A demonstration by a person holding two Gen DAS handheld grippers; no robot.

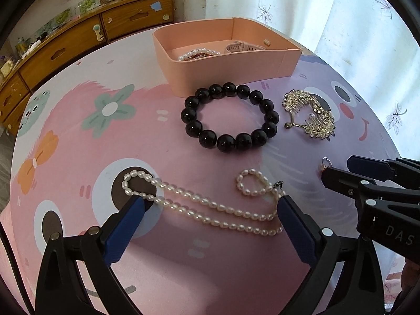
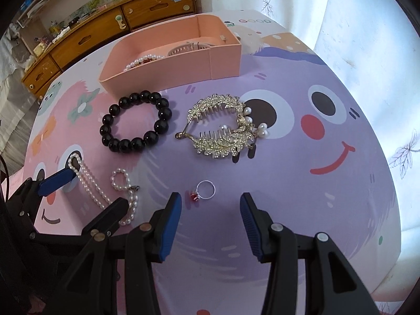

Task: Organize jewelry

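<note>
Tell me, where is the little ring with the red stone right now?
The ring lies on the mat just ahead of the open right gripper, nearer than the gold hair comb and right of the pearl necklace.

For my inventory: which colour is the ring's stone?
Red; the ring shows best in the right wrist view.

I see my left black two-finger gripper with blue pads (image 1: 211, 204) held low with its jaws spread wide, and just beside it my right black two-finger gripper with blue pads (image 2: 210, 200) equally wide apart, gripping nothing, both pointing forward.
</note>
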